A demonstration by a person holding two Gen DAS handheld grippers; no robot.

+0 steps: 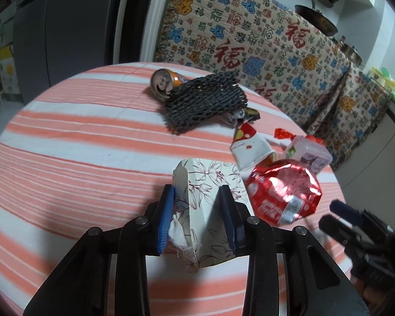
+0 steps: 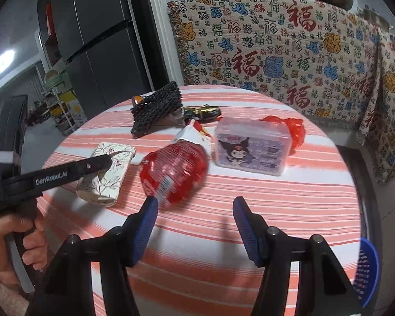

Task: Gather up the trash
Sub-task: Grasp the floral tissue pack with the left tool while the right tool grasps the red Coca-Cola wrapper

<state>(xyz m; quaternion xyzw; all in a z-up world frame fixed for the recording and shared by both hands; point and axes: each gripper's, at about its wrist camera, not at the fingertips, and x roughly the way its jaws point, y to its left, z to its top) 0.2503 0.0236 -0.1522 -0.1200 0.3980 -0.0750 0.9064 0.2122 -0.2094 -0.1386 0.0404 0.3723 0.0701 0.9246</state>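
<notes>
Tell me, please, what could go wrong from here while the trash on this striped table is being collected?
The left hand-held gripper pinches only one end of the floral tissue pack, with tissue bulging out, so it might slip or tear on lifting. The open right hand-held gripper is close to the red foil wrapper, which could get nudged into the Kuromi box.

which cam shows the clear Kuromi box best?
Right wrist. The clear plastic box faces the camera fully, label and lid unobstructed, resting on the striped tablecloth beyond the open right gripper. In the left wrist view, the box is small, near the frame's right side, partly hidden behind the red foil bag.
</notes>
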